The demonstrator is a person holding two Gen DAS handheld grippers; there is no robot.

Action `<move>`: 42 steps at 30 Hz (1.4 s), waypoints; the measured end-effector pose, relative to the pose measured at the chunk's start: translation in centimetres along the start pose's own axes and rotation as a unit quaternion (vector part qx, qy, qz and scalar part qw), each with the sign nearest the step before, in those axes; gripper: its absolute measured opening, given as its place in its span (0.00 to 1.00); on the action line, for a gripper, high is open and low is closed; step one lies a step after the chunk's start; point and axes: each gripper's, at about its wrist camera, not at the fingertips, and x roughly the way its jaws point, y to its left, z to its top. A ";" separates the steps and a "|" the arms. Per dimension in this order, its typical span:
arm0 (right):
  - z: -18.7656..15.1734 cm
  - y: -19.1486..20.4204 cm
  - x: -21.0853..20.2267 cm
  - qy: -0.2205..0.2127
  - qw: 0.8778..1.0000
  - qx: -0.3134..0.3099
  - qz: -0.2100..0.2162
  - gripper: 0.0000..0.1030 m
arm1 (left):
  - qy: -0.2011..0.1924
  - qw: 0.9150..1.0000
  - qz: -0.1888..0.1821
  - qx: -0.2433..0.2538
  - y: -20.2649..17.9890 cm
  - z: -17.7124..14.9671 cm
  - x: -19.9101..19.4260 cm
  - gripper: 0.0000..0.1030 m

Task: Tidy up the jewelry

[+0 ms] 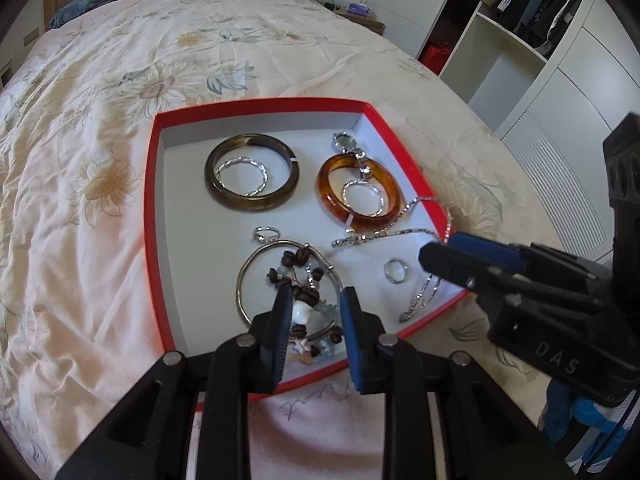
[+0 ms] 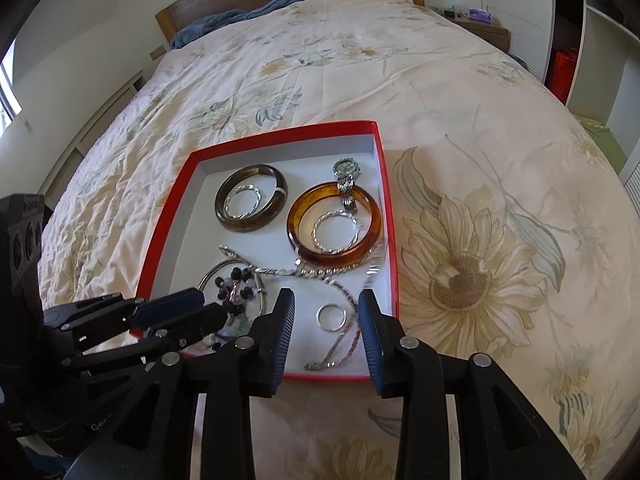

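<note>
**Both grippers poised over the jewelry tray**

The red tray (image 2: 387, 216) lies on the flowered bed (image 2: 460, 128), jewelry scattered inside. The right hand-held gripper (image 2: 326, 320), released with jaws apart, brackets a silver ring (image 2: 331, 317) near the tray's 5 o'clock corner. The left hand-held gripper (image 1: 316, 312), also released, hovers over the beaded bracelet (image 1: 298, 276) at 6 o'clock. Likely best: lower the right pads squarely astride the ring, clear of the silver chain (image 2: 340, 350) beside it. Only the right view shows the watch (image 2: 346, 178) face clearly; the left view alone reveals a second small ring (image 1: 265, 235).
</note>
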 end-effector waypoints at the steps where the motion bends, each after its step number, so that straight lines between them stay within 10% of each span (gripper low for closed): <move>1: -0.2 0.1 -0.2 0.001 1.000 0.000 -0.001 0.34 | -0.002 1.000 0.000 0.000 0.0 0.0 -0.3 0.25; 18: -3.0 1.2 -5.1 -0.021 1.000 0.005 -0.011 0.38 | -0.056 0.998 -0.005 0.008 1.1 -1.8 -7.6 0.33; 42: -8.2 15.2 -12.9 -0.100 0.992 -0.069 0.028 0.52 | -0.148 0.981 0.113 -0.044 7.1 -10.8 -21.1 0.44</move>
